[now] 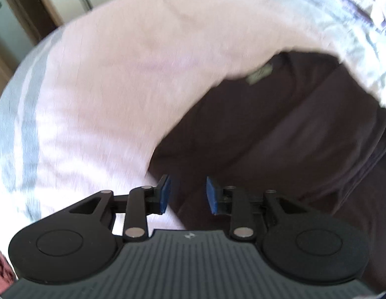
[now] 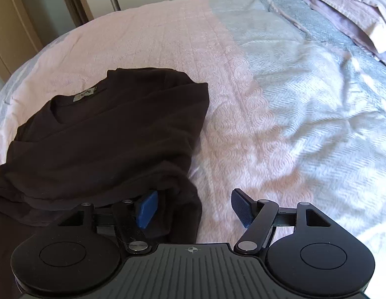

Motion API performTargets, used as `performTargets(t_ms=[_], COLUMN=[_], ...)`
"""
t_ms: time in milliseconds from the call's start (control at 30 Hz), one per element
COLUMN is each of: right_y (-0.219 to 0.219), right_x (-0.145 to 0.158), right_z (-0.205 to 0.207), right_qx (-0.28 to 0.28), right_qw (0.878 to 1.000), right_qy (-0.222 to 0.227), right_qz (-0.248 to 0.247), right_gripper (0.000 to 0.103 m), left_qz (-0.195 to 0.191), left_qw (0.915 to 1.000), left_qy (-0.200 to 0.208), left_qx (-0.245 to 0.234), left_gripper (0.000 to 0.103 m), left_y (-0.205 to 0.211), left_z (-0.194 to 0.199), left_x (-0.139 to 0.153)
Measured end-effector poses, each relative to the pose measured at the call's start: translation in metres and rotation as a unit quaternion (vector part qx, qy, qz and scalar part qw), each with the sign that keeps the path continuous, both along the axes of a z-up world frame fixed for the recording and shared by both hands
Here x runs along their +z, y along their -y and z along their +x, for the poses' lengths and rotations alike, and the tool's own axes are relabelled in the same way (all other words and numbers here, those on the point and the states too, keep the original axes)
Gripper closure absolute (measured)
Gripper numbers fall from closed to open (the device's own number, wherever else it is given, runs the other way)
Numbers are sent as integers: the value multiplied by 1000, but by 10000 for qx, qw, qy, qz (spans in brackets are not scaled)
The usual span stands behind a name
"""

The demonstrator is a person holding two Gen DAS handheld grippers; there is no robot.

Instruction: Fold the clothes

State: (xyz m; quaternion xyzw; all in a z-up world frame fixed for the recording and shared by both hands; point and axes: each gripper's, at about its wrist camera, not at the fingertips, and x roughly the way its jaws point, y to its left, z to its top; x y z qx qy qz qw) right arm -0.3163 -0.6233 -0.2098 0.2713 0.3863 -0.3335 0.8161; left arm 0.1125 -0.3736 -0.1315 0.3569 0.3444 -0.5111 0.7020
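A dark brown T-shirt [image 2: 110,134] lies partly folded on the bed, collar and a grey neck label [image 2: 84,95] facing up. In the left wrist view the shirt [image 1: 280,134] fills the right half, blurred. My left gripper [image 1: 188,194] is open, its blue pads apart over the shirt's left edge, with no cloth between them. My right gripper [image 2: 193,210] is open wide at the shirt's lower right corner; its left pad touches the dark cloth, its right pad is over the bedspread.
The bed is covered by a pink quilted spread [image 2: 183,39] and a pale grey-blue one [image 2: 305,79]. Pillows [image 2: 350,2] lie at the far right. Wardrobe doors [image 2: 8,25] stand beyond the bed's far left edge.
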Motion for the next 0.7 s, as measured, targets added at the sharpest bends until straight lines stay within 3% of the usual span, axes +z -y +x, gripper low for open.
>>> performTargets(t_ms=[33, 100, 133, 167, 367, 467, 600, 667, 700], right_y=[3, 10, 11, 10, -7, -12, -11, -12, -13], right_x=[-3, -8, -9, -9, -8, -14, -20, -21, -22], right_z=[2, 8, 8, 5, -23, -31, -37, -40, -42], right_qx=[52, 179, 209, 211, 18, -153, -338, -333, -322], right_qw=[10000, 9998, 9997, 9996, 9995, 9987, 9978, 9978, 9978], right_qy=[32, 70, 99, 135, 319, 452, 526, 540, 544], right_qz=[40, 104, 118, 104, 75, 204, 240, 201, 190], right_gripper=[37, 72, 78, 90, 94, 94, 95, 95, 96], left_qz=[-100, -222, -254, -278, -150, 53, 337, 602, 730], left_qw=[9998, 9977, 9955, 9923, 9615, 9490, 9415, 9380, 9352], left_qy=[-61, -270, -389, -510, -1019, -1163, -1094, -1198, -1304], left_qx=[-146, -574, -829, -1093, -2547, -2931, -3170, -3197, -3212], left_gripper=[72, 70, 70, 70, 69, 69, 69, 73, 92], left_y=[12, 45, 64, 85, 206, 256, 299, 315, 321], left_z=[-6, -25, -37, -50, -132, -163, -190, -197, -199], left_x=[5, 7, 4, 2, -31, -54, -81, -96, -104])
